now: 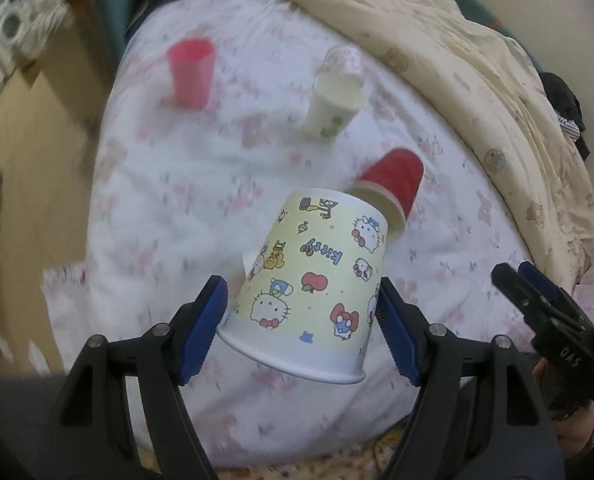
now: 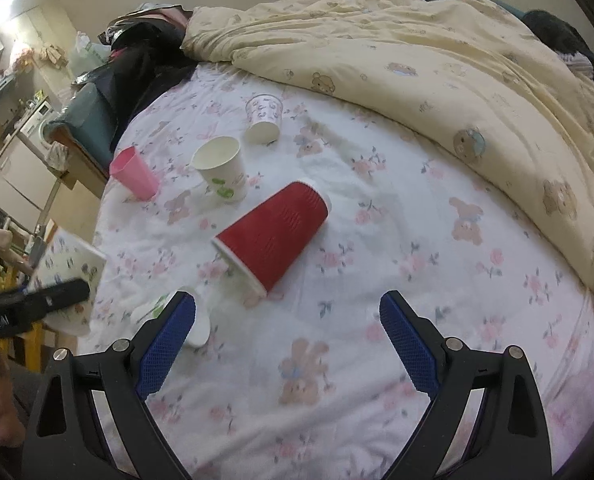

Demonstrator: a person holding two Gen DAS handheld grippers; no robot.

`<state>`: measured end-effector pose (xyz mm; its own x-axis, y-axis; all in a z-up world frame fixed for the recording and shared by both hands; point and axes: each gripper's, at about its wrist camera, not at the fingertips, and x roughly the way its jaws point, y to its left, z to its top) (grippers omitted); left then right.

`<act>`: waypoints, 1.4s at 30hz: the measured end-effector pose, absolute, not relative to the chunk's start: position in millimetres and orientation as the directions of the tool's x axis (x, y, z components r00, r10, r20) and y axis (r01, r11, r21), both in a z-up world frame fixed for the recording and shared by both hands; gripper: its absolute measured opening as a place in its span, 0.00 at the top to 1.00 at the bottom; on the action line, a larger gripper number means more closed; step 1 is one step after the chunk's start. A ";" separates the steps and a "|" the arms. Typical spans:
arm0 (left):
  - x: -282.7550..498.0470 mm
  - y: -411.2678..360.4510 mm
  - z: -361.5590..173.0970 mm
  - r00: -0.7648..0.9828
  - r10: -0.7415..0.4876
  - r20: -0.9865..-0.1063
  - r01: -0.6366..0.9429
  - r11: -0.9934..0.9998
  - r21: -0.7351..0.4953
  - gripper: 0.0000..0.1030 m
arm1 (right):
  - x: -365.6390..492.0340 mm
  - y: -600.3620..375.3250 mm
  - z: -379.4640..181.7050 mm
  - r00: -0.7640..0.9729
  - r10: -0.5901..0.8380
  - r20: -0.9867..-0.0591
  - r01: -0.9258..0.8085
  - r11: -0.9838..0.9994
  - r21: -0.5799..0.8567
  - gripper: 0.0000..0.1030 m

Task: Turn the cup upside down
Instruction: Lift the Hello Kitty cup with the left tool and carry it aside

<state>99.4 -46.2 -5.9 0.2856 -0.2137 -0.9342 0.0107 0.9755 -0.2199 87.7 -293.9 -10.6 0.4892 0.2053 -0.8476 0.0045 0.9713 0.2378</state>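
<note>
Cartoon-print cup point(image 1: 309, 280) clamped between left hand-held gripper point(image 1: 301, 328) pads, long axis tilted, mouth toward camera, above bed point(image 1: 169, 208); right hand-held gripper point(image 2: 289, 344) spread apart, holding nothing.

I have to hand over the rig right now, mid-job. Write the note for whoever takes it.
Left gripper: shut on the cartoon paper cup, held above the bed sheet, bottom up, rim toward the camera, tilted.
Right gripper: open, holding nothing, above the sheet.
Red cup lies on its side. White cup and pink cup stand upright. A small patterned cup lies tipped behind them.
Done: cartoon cup lifted and turned over.
Left: set it down rim first, open the jaws.
</note>
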 end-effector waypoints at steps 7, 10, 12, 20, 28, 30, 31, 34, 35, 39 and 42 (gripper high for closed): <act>59.1 -43.1 -43.5 0.227 -0.211 -0.951 -0.101 0.966 -0.238 0.31 | 54.0 -299.0 -20.3 0.472 0.206 -0.857 0.031 0.968 0.250 0.07; 48.9 -46.7 -56.7 0.211 -0.197 -0.958 -0.135 0.964 -0.228 0.31 | 45.7 -301.9 -27.2 0.476 0.191 -0.859 0.040 0.970 0.238 0.07; 45.7 -50.4 -65.7 0.206 -0.173 -0.963 -0.156 0.966 -0.207 0.31 | 41.9 -302.7 -31.3 0.487 0.169 -0.857 0.042 0.975 0.216 0.07; 48.8 -63.7 -115.2 0.078 -0.181 -0.980 -0.274 0.942 -0.196 0.31 | 36.5 -330.9 -42.7 0.491 0.189 -0.850 0.129 0.950 0.286 0.07; 54.3 -75.8 -132.8 0.059 -0.164 -0.985 -0.274 0.946 -0.174 0.30 | 35.7 -330.6 -36.9 0.524 0.193 -0.830 0.125 0.946 0.299 0.07; 55.9 -77.8 -135.4 0.049 -0.162 -0.986 -0.269 0.948 -0.169 0.30 | 37.4 -330.2 -38.1 0.522 0.194 -0.830 0.127 0.945 0.301 0.07; 57.4 -77.3 -136.0 0.044 -0.161 -0.986 -0.268 0.949 -0.167 0.30 | 39.1 -330.1 -39.2 0.518 0.195 -0.833 0.130 0.944 0.302 0.07; 56.0 -81.3 -138.7 0.034 -0.157 -0.987 -0.257 0.953 -0.160 0.29 | 43.7 -329.6 -41.4 0.510 0.201 -0.836 0.135 0.941 0.309 0.07; 56.3 -82.8 -139.9 0.025 -0.160 -0.987 -0.248 0.955 -0.161 0.29 | 44.6 -329.4 -41.8 0.509 0.203 -0.837 0.136 0.941 0.310 0.07; 54.0 -86.7 -140.3 0.003 -0.184 -0.983 -0.236 0.955 -0.179 0.10 | 45.3 -328.1 -43.7 0.502 0.204 -0.840 0.132 0.942 0.308 0.07; 51.4 -86.5 -131.3 0.012 -0.191 -0.982 -0.220 0.957 -0.189 0.10 | 44.9 -327.4 -44.3 0.500 0.206 -0.841 0.128 0.943 0.307 0.07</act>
<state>51.4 -86.5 -131.3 0.0124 -0.1910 -0.9815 -0.2195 0.9571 -0.1890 44.9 -327.4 -44.3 0.4997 0.2060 -0.8413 0.1285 0.9429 0.3072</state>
